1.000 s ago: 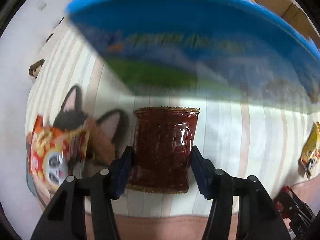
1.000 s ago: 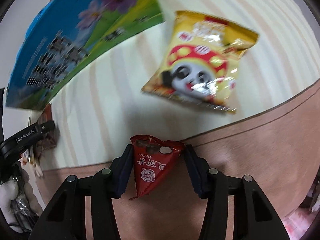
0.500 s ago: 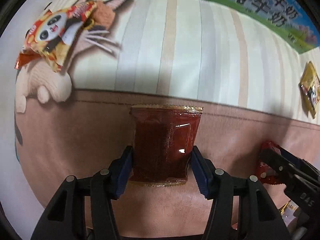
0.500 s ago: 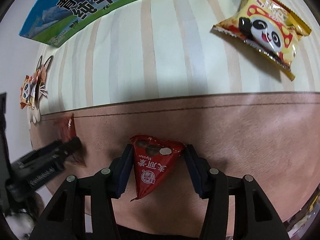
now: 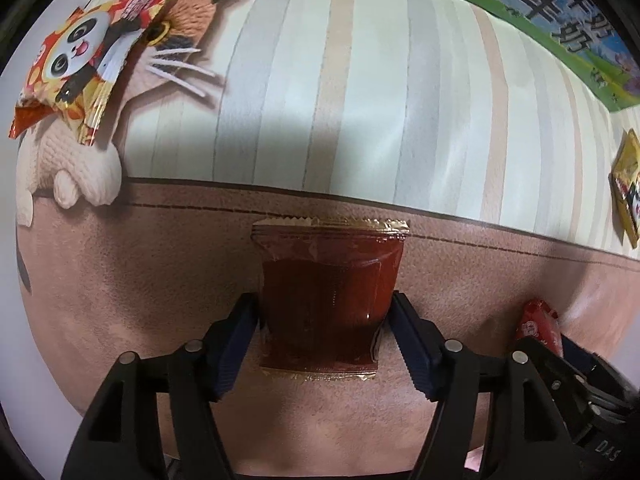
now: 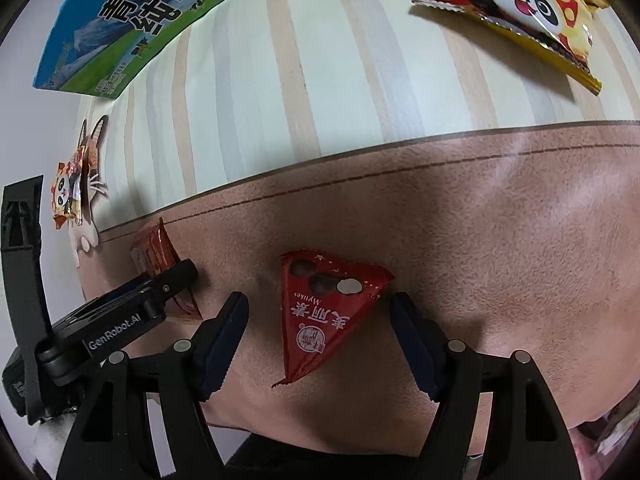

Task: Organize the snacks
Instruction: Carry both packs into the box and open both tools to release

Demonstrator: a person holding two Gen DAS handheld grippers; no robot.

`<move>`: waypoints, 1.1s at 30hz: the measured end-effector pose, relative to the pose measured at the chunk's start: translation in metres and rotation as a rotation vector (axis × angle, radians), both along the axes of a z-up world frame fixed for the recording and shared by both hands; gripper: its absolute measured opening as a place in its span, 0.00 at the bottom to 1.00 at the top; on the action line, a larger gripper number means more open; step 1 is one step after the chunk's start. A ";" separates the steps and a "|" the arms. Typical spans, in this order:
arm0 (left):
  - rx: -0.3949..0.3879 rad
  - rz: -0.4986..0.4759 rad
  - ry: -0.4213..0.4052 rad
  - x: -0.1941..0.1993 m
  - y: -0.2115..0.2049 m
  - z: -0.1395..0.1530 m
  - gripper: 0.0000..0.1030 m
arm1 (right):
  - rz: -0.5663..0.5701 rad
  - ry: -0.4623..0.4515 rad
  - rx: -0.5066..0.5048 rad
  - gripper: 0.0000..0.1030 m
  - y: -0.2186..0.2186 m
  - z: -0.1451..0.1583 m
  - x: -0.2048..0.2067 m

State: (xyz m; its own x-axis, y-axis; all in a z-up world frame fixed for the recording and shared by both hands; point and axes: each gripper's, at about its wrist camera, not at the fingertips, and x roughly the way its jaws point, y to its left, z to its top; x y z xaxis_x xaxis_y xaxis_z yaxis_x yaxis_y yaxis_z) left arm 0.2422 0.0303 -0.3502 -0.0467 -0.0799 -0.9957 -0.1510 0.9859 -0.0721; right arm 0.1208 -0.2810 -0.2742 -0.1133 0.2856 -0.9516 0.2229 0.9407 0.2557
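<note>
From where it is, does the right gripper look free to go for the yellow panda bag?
Probably yes. The right gripper has just opened its jaws off the red triangular pack, and only bare striped mat lies between it and the yellow panda bag.

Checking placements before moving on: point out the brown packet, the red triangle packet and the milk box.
brown packet (image 5: 326,296), left wrist view, middle of its face
red triangle packet (image 6: 320,312), right wrist view, printed front
milk box (image 6: 132,24), right wrist view, printed side

My left gripper (image 6: 120,320) reads "GenRobot.AI"; the red triangular packet (image 6: 320,316) beside it reads "Mylikes"; the milk box (image 6: 132,32) above shows "100%".
</note>
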 end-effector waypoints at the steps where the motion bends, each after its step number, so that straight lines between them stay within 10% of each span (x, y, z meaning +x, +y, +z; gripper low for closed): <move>1: -0.004 0.007 -0.003 0.004 0.009 -0.003 0.61 | -0.010 -0.004 -0.001 0.71 -0.006 -0.001 -0.004; 7: -0.005 0.015 -0.037 0.000 0.026 0.002 0.52 | 0.002 -0.041 -0.063 0.46 -0.005 0.000 -0.007; 16: -0.039 0.008 -0.074 -0.013 0.018 0.044 0.52 | 0.004 -0.089 -0.017 0.43 -0.015 0.019 -0.018; 33: -0.148 -0.111 -0.354 0.084 -0.009 0.223 0.52 | -0.004 -0.409 0.151 0.43 -0.067 0.198 0.091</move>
State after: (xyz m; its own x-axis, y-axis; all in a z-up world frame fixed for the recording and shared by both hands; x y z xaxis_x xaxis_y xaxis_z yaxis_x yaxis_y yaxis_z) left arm 0.3264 0.0218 -0.1273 0.2808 -0.2373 -0.9300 0.0153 0.9699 -0.2429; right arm 0.2122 -0.3479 -0.0762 0.2660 0.4246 -0.8654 0.0778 0.8854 0.4584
